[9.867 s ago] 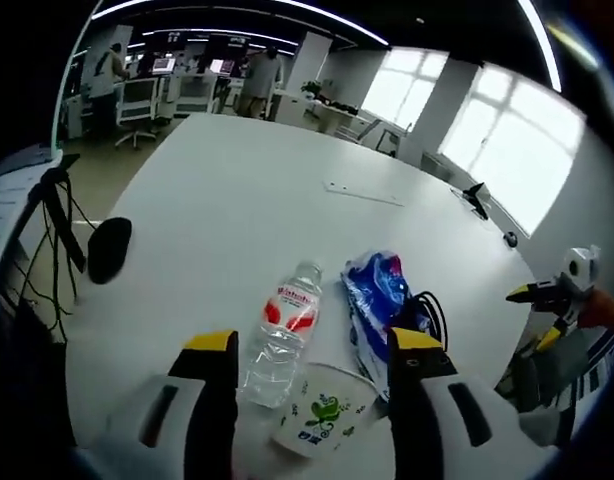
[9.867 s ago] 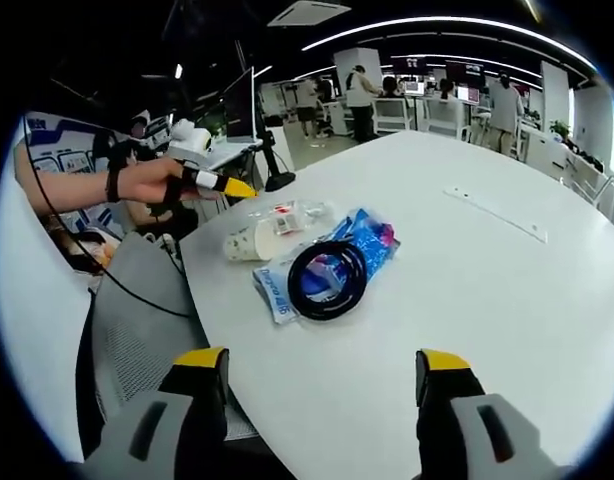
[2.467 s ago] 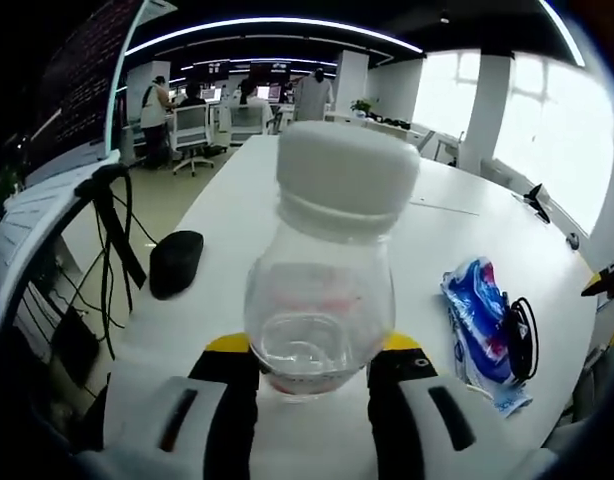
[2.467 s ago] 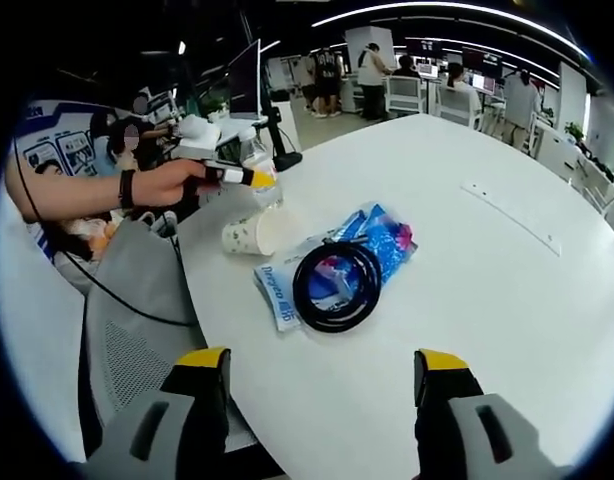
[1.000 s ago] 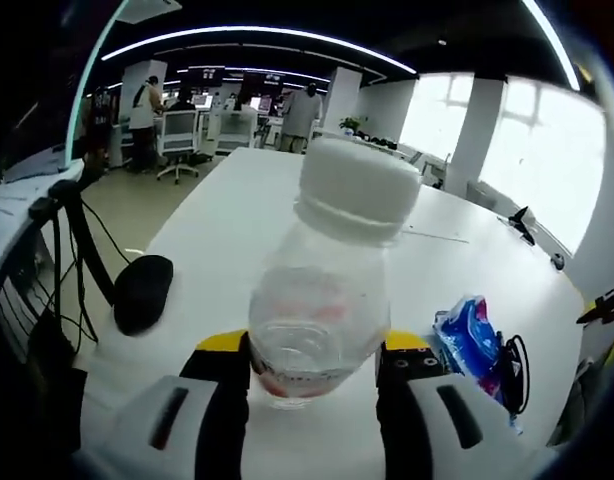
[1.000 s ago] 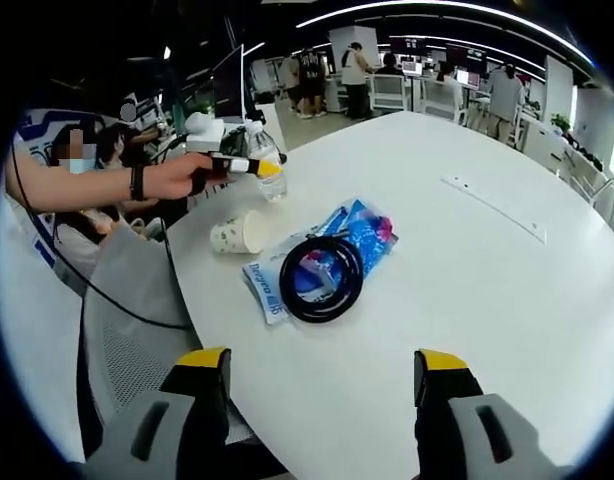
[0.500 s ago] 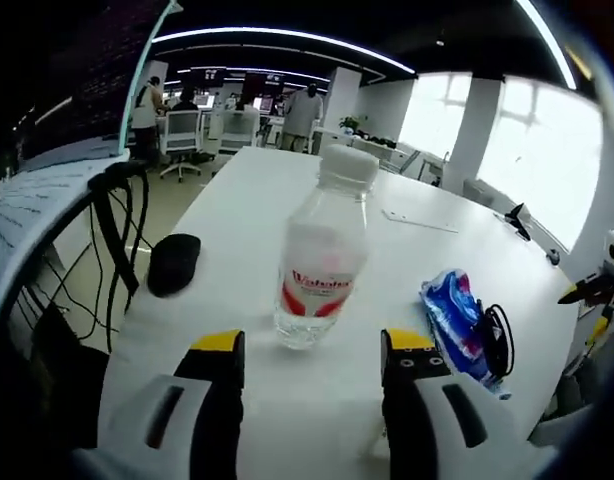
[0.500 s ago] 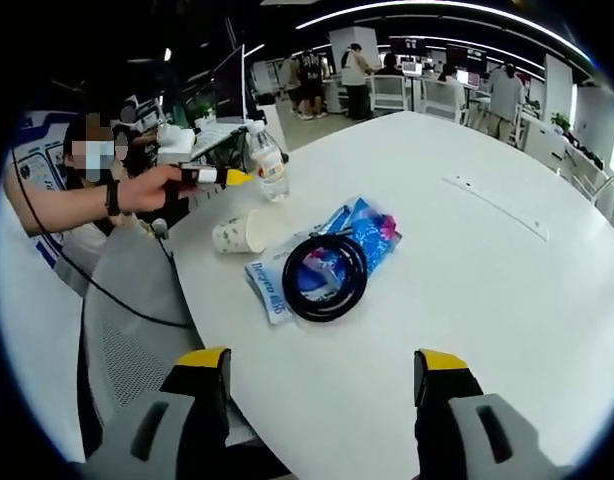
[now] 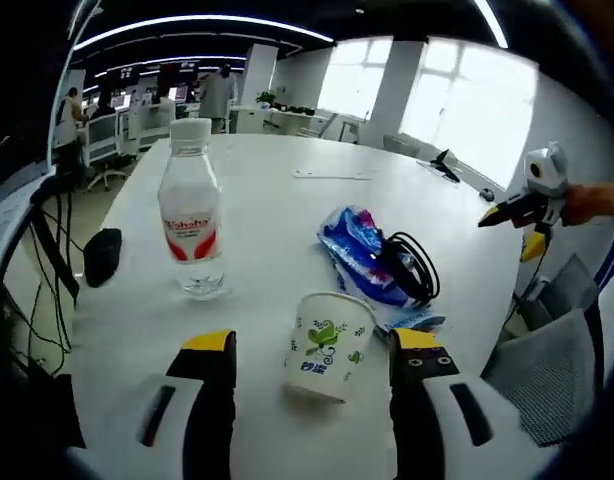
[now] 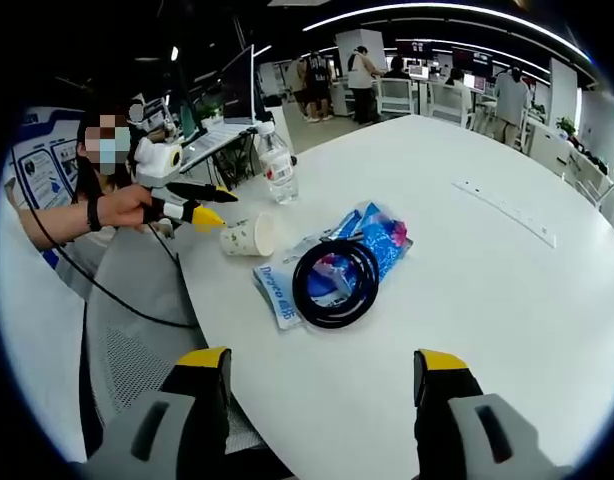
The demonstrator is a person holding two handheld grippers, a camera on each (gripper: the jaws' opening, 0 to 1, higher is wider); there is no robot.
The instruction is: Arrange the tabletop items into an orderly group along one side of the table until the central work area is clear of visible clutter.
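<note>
Left tongs [image 9: 313, 350] wide, empty; paper cup [image 9: 327, 346] lying between them; bottle [image 9: 192, 223] upright beyond; right tongs [image 10: 318, 370] wide, empty.

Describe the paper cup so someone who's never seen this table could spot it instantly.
On the big white table, look near the edge where the items cluster, between the upright water bottle and the blue snack packet with a black cable coil on it. The paper cup lies on its side there, just ahead of the open left tool. It is the only white item with green leaf print.
</note>
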